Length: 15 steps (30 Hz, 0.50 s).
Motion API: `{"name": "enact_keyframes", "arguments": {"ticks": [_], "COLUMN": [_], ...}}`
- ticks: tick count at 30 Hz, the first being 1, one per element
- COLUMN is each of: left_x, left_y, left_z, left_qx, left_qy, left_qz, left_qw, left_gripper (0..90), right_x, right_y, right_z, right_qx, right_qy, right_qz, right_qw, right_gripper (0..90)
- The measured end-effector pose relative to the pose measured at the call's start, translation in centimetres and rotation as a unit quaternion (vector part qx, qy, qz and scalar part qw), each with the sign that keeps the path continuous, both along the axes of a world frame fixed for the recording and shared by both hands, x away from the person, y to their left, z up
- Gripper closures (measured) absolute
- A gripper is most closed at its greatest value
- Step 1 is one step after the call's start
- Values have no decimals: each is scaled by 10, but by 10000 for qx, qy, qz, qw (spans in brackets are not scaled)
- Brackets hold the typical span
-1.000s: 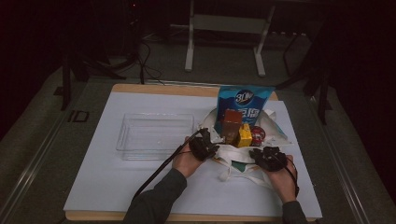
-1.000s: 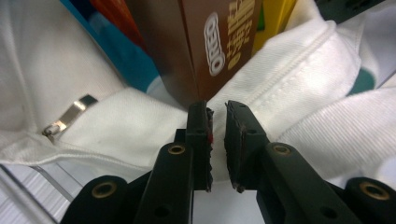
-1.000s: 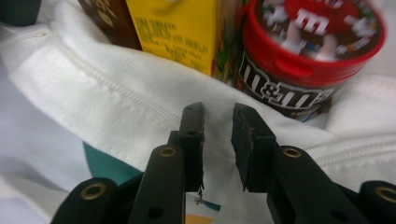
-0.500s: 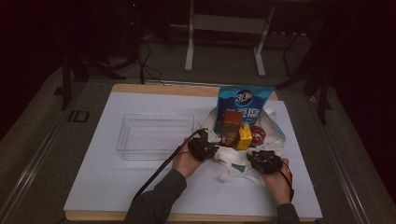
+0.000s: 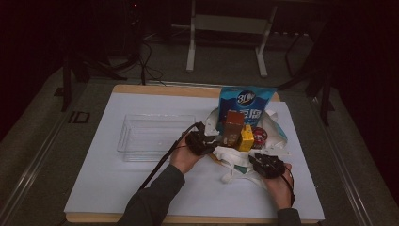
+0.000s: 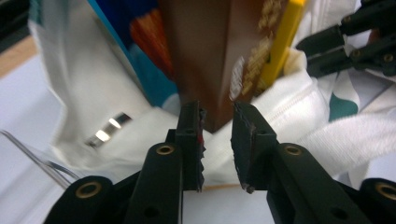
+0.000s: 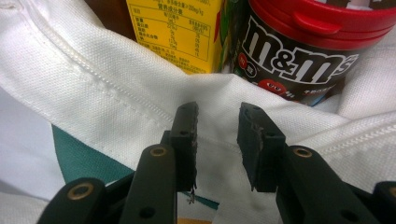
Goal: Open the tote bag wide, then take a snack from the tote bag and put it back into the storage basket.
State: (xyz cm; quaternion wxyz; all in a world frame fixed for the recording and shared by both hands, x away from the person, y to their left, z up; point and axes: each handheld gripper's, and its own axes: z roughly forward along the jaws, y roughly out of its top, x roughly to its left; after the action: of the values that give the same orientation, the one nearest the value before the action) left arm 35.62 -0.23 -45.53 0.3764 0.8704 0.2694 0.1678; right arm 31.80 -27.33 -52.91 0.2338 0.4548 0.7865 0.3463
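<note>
Over the last second the right claw (image 5: 264, 163) has slid in from the worktop's right toward the white cloth bag (image 5: 234, 156), jaws apart over its hem. The left claw (image 5: 201, 141), jaws apart too, sits at the brown carton (image 5: 232, 127). Unpacking looks imminent.

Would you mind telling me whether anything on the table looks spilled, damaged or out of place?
Nothing looks spilled or damaged. The white bag lies slumped open, with the blue snack bag, brown box, yellow carton and candy tub standing in it. The clear tray sits empty beside it.
</note>
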Motion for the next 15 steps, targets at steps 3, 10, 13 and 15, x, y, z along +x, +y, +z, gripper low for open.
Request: {"name": "enact_keyframes", "arguments": {"ticks": [3, 10, 13, 15], "left_x": [3, 15, 14, 10], "left_y": [-2, -14, -20, -26], "left_z": [2, -7, -13, -14], "left_qx": [16, 250, 374, 440], "left_qy": [-27, 130, 170, 137], "left_qz": [-6, 0, -126, -341], "left_qw": [10000, 9996, 9991, 9984], "left_gripper": [782, 828, 837, 839], "right_x": [0, -1, -1, -1], "right_y": [-1, -4, -4, -5], "right_z": [0, -3, -3, -4], "right_qx": [26, 185, 220, 245], "right_qy": [6, -49, -50, -59], "right_qz": [-2, 10, 4, 24], "right_qw": [10000, 9998, 9997, 9997], "right_gripper": [681, 680, 680, 678]}}
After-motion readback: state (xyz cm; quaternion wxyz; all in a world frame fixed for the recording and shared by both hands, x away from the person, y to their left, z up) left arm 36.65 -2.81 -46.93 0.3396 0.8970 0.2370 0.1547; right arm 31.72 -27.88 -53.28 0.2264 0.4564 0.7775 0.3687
